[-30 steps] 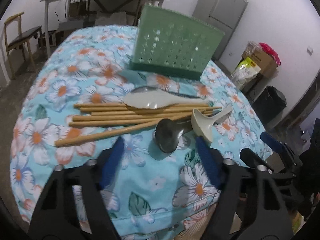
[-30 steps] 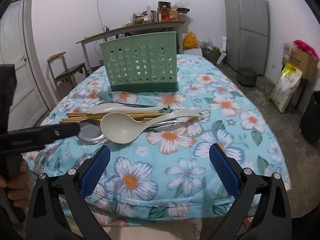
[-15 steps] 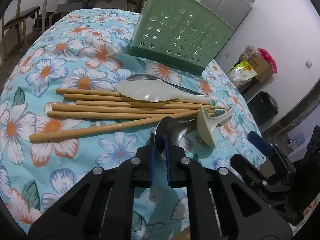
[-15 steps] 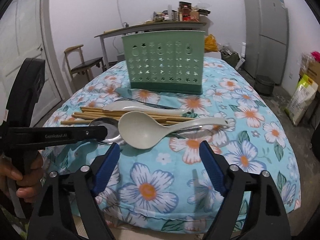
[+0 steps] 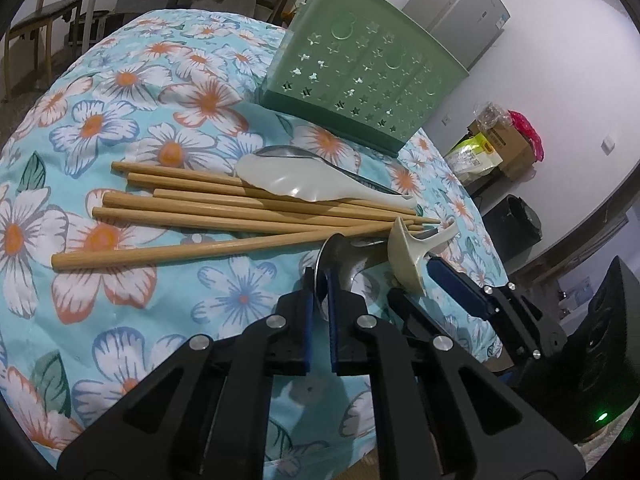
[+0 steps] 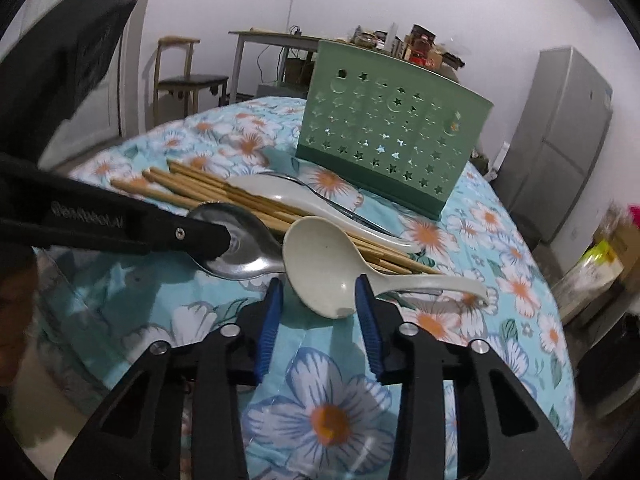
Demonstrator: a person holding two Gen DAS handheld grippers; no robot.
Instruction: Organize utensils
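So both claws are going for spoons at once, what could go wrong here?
The left gripper pinches only the metal spoon's bowl rim, so it may swivel or slip. Its handle lies under the chopsticks and could scatter them. The right gripper, closing around the beige spoon, might nudge the metal one.

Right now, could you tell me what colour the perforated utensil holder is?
Pale green utensil holder, clearest in the right wrist view.

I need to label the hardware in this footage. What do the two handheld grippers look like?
Both match: the left gripper and right gripper have matte black angular fingers with triangular cutouts and silver screws, and ribbed blue pads line the inner faces. The left one's side carries pale lettering, too blurred to read. No sleeve shows.
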